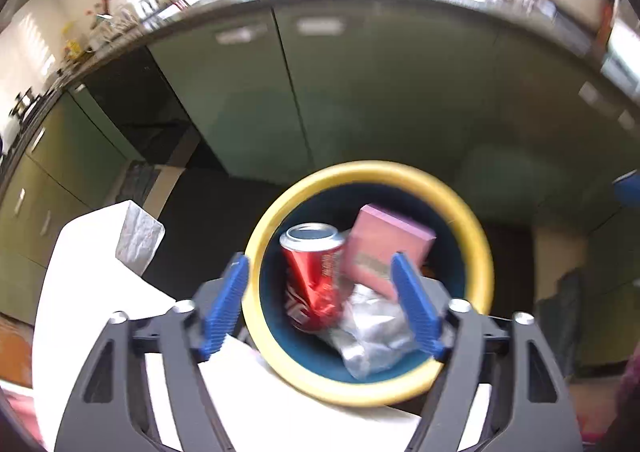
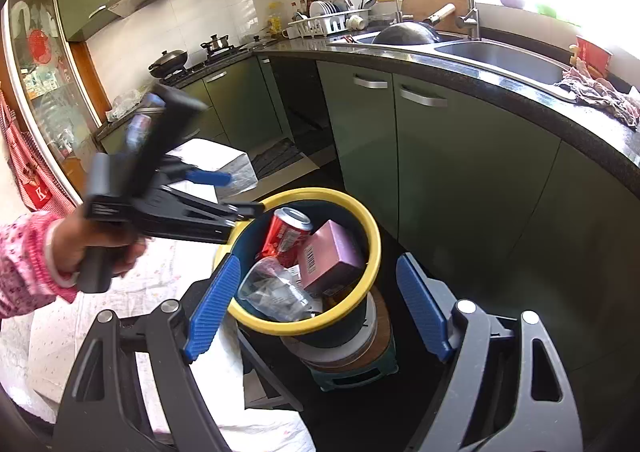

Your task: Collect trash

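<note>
- Left hand-held gripper (image 1: 320,300) — blue pads spread wide, nothing between them; it hangs above the bin, pointing down into it.
- Right hand-held gripper (image 2: 316,304) — pads also spread wide, empty, held over the near side of the bin; left pad overlaps the rim in view, contact unclear.
- Bin (image 1: 478,236) — dark teal body, yellow rim, standing just off the edge of the desk (image 2: 132,280) on a small stack of round things on a stool; details of the stack hard to read.
- Trash inside the bin: a dented red soda can (image 1: 316,276) leaning upright at the left, a pink box (image 1: 384,248) tilted against it at the right, a crumpled clear plastic wrapper (image 1: 372,336) at the near side.
- Can and box touch each other; the wrapper lies against both.
- Desk has a white cloth with a small flower print; a white paper bag (image 1: 138,236) stands at its far corner, well apart from the bin.
- From the right wrist view: a hand (image 2: 88,248) in a pink patterned sleeve grips the left tool's handle, with its tips at the far-left rim of the bin.
- Background — green kitchen cabinets (image 2: 440,156), dark counter with a steel sink (image 2: 500,56). Left wrist view is motion-blurred.
</note>
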The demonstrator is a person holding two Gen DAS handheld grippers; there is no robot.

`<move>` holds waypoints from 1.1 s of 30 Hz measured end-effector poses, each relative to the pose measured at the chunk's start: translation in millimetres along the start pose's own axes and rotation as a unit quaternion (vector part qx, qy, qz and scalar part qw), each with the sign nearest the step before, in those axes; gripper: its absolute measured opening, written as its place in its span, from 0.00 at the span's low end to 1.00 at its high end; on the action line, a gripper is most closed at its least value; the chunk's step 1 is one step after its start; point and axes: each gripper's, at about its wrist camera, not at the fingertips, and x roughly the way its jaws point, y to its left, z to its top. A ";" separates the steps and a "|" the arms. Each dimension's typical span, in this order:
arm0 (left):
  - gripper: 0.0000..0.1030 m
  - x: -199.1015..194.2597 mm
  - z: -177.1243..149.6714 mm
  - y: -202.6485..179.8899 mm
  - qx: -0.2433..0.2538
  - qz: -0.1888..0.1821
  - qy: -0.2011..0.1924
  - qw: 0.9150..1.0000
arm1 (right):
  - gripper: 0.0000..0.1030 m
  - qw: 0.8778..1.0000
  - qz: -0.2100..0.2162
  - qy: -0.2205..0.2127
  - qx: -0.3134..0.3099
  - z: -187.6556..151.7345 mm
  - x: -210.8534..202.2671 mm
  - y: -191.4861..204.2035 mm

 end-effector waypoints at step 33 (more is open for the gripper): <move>0.96 -395.1 -386.6 11.7 -0.310 0.393 -0.246 0.830 | 0.93 0.984 0.009 -0.122 -0.132 -46.6 -105.3 158.7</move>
